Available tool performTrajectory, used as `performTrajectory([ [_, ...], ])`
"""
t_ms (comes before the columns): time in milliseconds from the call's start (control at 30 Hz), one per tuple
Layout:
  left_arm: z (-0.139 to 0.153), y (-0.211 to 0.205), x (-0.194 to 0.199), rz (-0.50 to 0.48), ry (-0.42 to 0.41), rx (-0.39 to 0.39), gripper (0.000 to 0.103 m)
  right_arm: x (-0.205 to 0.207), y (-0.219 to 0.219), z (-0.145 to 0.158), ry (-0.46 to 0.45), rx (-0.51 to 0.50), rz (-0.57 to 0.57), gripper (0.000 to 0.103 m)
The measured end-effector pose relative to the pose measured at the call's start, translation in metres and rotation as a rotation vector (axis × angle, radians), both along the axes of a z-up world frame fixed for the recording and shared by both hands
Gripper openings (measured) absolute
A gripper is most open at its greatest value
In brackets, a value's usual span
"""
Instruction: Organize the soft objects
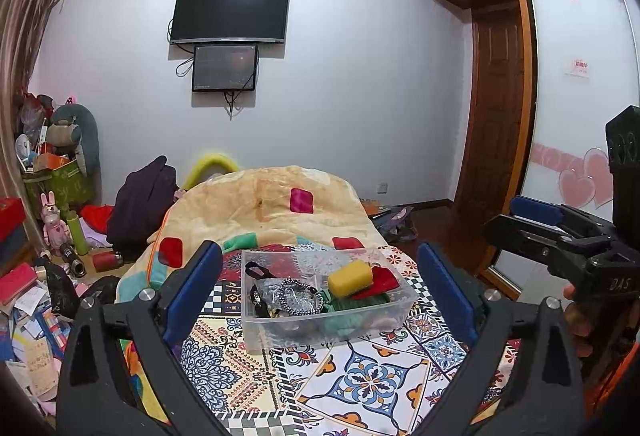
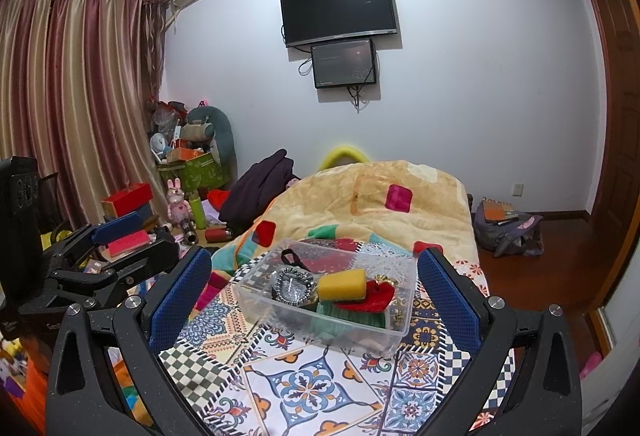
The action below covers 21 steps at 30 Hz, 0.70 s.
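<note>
Blue-padded, black-framed left gripper (image 1: 320, 284) spread wide, nothing between the pads, aimed straight at a clear plastic rectangular bin (image 1: 325, 332) and held back from it, clear of the rim. Same for the blue-padded black right gripper (image 2: 314, 292): jaws wide apart, empty, hovering short of the bin, probably backed off after a drop or lined up before a reach; impossible to say which.

Inside the bin: a yellow sponge block (image 1: 350, 277) propped on top of a red heart-shaped fabric piece (image 1: 380, 282), both lying over bunched green cloth (image 1: 360, 302), the soft pieces stacked toward one end. Toward the other end, a braided black-and-silver ring around a crinkled clear packet (image 1: 299, 296), plus a black loop strap (image 1: 256, 269) against the far wall. Hard to tell more about the small dark bits underneath.

Under the bin, a patterned tile-print cloth (image 1: 372, 380) spread flat on the bed, giving a level spot for sorting. Beyond it, a cream plush quilt with red and green patches (image 1: 264, 204) heaped at the far end, pushed out of the working area. Judging from the layout, soft items largely gathered already.
</note>
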<state>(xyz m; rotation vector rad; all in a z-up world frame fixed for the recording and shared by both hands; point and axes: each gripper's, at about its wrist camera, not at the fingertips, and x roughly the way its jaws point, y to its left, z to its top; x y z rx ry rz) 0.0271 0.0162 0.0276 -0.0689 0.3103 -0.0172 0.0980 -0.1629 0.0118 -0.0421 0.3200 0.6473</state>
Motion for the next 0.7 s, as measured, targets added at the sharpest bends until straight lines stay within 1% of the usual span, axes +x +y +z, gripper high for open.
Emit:
performTrajectory([
  [700, -0.0012, 0.0018, -0.0008, 0.004, 0.003, -0.001, 0.102, -0.0036, 0.0021, 0.0015, -0.001, 0.000, 0.001, 0.103],
])
